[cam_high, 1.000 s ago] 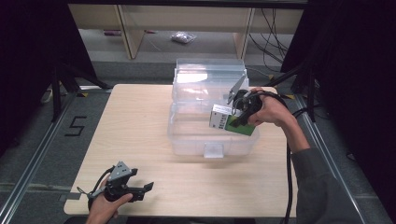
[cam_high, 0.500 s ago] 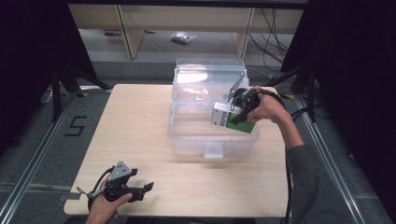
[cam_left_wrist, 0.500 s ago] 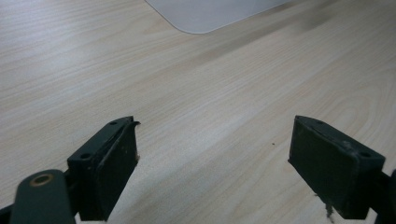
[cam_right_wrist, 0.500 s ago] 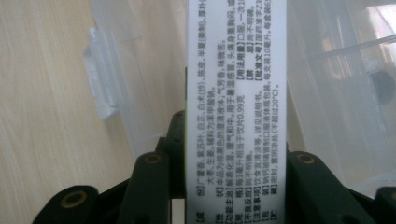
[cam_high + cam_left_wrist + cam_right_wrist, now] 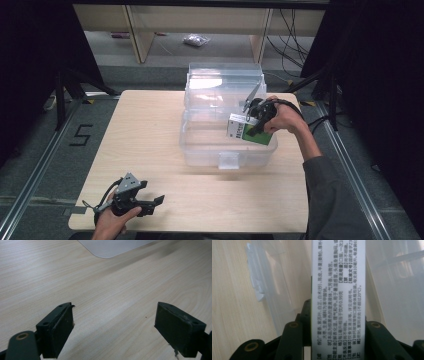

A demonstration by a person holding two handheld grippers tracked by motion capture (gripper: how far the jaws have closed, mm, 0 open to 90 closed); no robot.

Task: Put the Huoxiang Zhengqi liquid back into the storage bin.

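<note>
A clear plastic box [image 5: 200,145] with its lid up stands at the back middle of the wooden table [image 5: 150,135]. My right gripper [image 5: 252,124] hangs over the box's right side, shut on a green and white carton [image 5: 250,131]. In the right gripper view the carton [image 5: 338,290] shows a white face with printed text, clamped between the two black jaws, with the box wall [image 5: 274,295] behind it. My left gripper [image 5: 150,202] rests low near the table's front left edge. Its jaws stand open in the left gripper view, nothing between the fingers [image 5: 56,332].
A latch tab [image 5: 228,161] juts from the box's front wall. A rounded corner of the box [image 5: 112,247] lies at the top of the left gripper view. Shelving and cables stand beyond the table's far edge. Bare wood spreads left of the box.
My right gripper has come down and forward with the carton, lower into the open box. The left gripper has stayed where it was.
</note>
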